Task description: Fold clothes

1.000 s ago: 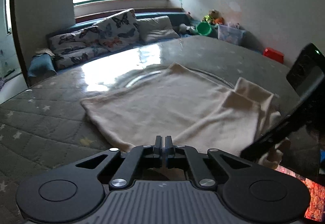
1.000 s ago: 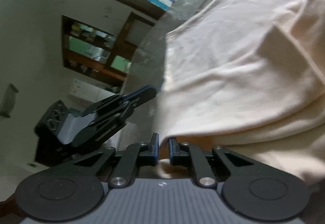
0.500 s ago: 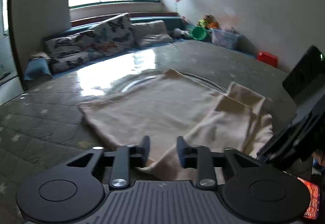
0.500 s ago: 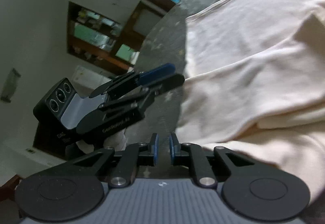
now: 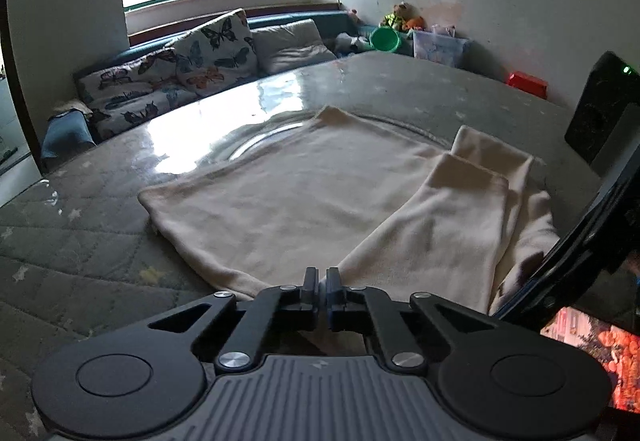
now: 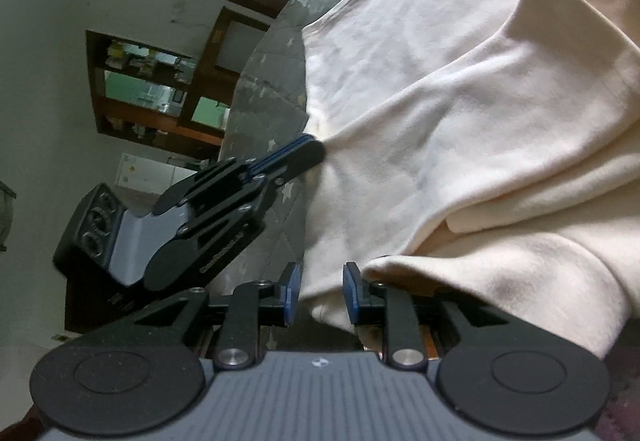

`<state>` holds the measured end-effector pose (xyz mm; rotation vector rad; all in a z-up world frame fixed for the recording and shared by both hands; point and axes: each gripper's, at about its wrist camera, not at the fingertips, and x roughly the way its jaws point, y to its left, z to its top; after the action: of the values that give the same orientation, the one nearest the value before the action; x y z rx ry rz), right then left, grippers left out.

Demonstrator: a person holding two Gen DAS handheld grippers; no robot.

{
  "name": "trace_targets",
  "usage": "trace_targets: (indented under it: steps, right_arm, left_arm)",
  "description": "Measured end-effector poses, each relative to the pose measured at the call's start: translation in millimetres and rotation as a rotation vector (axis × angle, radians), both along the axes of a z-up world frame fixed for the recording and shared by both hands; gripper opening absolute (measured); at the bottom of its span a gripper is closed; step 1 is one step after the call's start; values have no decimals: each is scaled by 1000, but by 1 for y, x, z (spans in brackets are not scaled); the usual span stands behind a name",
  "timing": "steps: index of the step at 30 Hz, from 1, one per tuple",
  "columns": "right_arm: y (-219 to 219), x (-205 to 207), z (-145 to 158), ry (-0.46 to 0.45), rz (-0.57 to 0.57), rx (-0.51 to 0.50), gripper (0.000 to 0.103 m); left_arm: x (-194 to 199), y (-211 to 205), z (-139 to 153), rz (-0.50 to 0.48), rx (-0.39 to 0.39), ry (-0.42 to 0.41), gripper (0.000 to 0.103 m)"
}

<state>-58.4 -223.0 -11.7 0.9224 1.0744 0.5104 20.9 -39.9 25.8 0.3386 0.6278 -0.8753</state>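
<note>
Pinching the near hem of the cream garment with the left gripper, pads pressed together on the cloth edge where the folded sleeve meets the body, judging by how the fabric bunches toward the tips in the right wrist view. Holding there probably to pin that corner as an anchor for the next fold. Opening beside it, the right gripper, pads parting with a roll of hem lying between them but not pressed; likely letting go to re-seat on a better spot. Lying flat on the grey quilted tabletop, the garment, body spread wide and both sleeves drawn inward, one over the other on the right side, so a half-fold from the near edge looks next. Resting partly on a glass turntable under a glossy cover. Farther off, butterfly cushions along a window bench, a green tub and toys in the corner, well clear of the work.
</note>
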Motion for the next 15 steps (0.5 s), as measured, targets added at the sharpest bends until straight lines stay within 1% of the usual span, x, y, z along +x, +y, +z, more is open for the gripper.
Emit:
trace_targets:
  steps: [1, 3, 4, 9, 12, 14, 15]
  right_arm:
    - [0, 1, 0, 10, -7, 0, 25]
    - [1, 3, 1, 12, -2, 3, 33]
    - [2, 3, 2, 8, 4, 2, 34]
    - [6, 6, 2, -9, 4, -5, 35]
    - [10, 10, 2, -1, -1, -20, 35]
    - [13, 11, 4, -1, 7, -38, 36]
    - [14, 11, 7, -16, 19, -52, 36]
  left_arm:
    - [-1, 2, 2, 5, -6, -7, 3]
    - [-2, 6, 7, 16, -17, -21, 3]
    - [-2, 8, 8, 21, -24, -23, 3]
    - [0, 24, 18, 58, -77, -22, 2]
    - [2, 33, 21, 93, -97, -16, 2]
    - [0, 34, 20, 76, -91, -13, 2]
    - [-2, 33, 19, 62, -86, -13, 2]
